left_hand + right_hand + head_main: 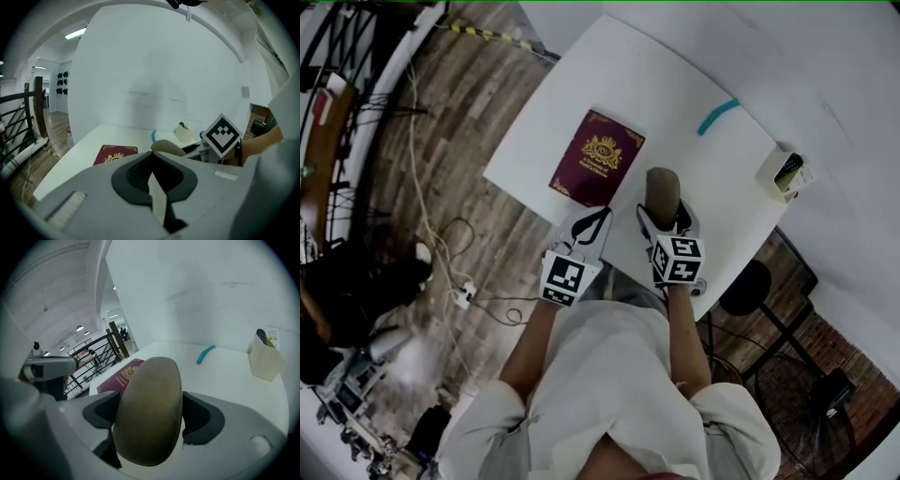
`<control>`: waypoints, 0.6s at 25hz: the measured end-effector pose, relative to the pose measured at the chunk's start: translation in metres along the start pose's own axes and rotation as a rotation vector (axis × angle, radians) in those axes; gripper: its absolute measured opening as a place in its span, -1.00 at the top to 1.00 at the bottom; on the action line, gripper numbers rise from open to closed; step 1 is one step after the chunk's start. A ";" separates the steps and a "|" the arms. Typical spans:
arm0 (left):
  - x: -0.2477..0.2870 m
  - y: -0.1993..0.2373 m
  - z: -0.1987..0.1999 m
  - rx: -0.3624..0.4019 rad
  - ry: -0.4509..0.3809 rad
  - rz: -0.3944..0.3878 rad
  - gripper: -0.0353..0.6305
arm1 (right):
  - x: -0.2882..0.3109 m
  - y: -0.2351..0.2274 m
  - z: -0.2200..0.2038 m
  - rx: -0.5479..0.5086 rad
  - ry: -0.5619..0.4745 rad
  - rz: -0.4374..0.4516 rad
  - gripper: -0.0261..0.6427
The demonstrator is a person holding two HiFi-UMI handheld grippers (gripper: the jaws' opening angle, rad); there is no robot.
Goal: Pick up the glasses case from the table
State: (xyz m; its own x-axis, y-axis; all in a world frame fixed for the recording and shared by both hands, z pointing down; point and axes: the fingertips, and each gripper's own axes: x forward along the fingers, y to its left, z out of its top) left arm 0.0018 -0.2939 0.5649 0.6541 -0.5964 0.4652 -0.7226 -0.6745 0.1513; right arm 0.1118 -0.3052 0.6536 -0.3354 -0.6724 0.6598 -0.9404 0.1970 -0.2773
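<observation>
The olive-brown glasses case is at the near part of the white table, and my right gripper is shut on its near end. In the right gripper view the glasses case fills the gap between both dark pads. Whether it still touches the table I cannot tell. My left gripper hovers at the table's near edge just left of it. Its jaws are shut with nothing between them. The left gripper view shows the case to its right.
A maroon passport lies left of the case. A teal curved object lies farther back, and a cream holder stands at the right corner. Cables cross the wooden floor on the left. A black stool stands to the right.
</observation>
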 end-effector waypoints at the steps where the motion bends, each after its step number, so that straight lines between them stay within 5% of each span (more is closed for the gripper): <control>1: -0.002 0.000 0.002 0.004 -0.008 0.000 0.84 | -0.005 0.002 0.005 -0.005 -0.017 -0.002 -0.29; 15: -0.047 -0.004 0.041 0.079 -0.138 -0.002 0.84 | -0.084 0.033 0.064 -0.113 -0.248 0.002 -0.29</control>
State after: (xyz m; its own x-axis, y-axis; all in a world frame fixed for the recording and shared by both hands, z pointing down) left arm -0.0169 -0.2816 0.5068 0.6839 -0.6457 0.3397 -0.7051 -0.7045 0.0805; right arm 0.1126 -0.2877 0.5439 -0.3261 -0.8232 0.4647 -0.9448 0.2674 -0.1892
